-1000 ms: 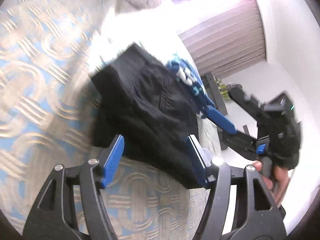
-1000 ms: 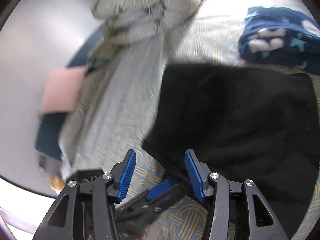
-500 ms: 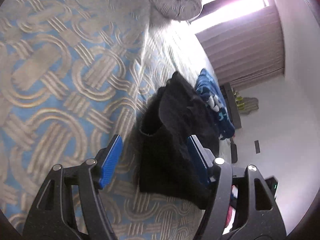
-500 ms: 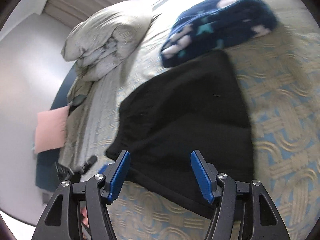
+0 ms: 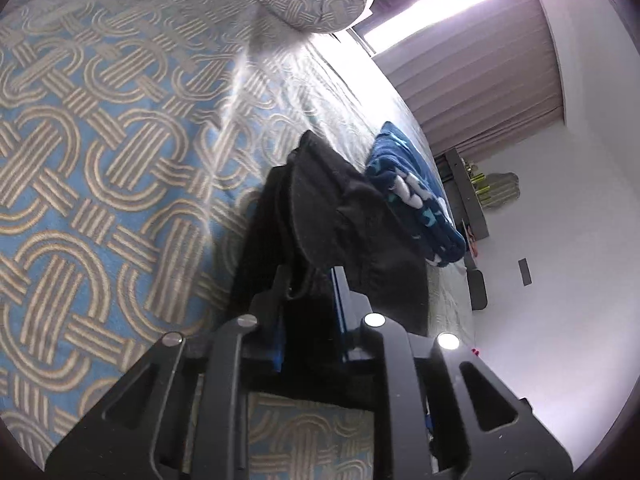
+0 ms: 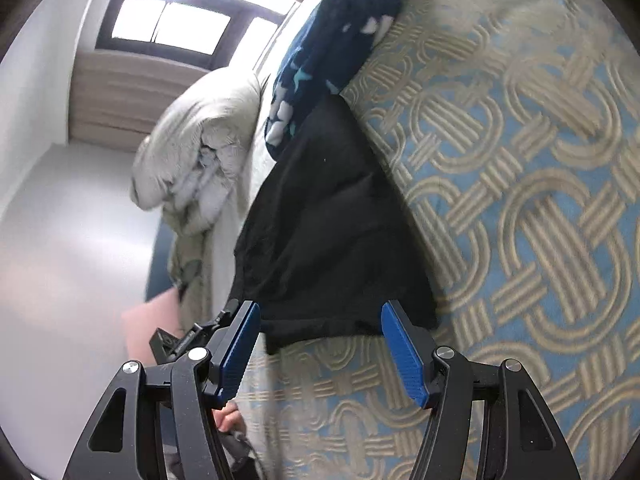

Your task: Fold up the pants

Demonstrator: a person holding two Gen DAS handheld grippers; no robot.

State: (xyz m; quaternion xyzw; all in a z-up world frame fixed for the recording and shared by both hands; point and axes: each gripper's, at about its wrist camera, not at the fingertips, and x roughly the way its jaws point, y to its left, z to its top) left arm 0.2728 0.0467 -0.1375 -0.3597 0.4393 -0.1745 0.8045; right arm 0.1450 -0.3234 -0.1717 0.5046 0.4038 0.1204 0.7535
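The black pants [image 5: 340,216] lie folded on the blue and tan patterned bedspread [image 5: 100,160]. My left gripper [image 5: 310,284] is shut on the near edge of the pants, with black cloth bunched between its blue pads. In the right wrist view the pants [image 6: 320,220] stretch away from me. My right gripper [image 6: 320,336] is open, its blue pads either side of the pants' near edge and just short of it. The left gripper [image 6: 192,336] shows at the pants' left corner there.
A dark blue patterned blanket [image 5: 416,200] lies just beyond the pants, also in the right wrist view [image 6: 324,52]. A rolled grey duvet [image 6: 200,144] sits at the bed's far end. A curtain [image 5: 480,72] and a wall shelf [image 5: 468,196] are past the bed.
My left gripper has closed on the near edge of the pants. My right gripper has swung round and come close to the pants' edge, still open.
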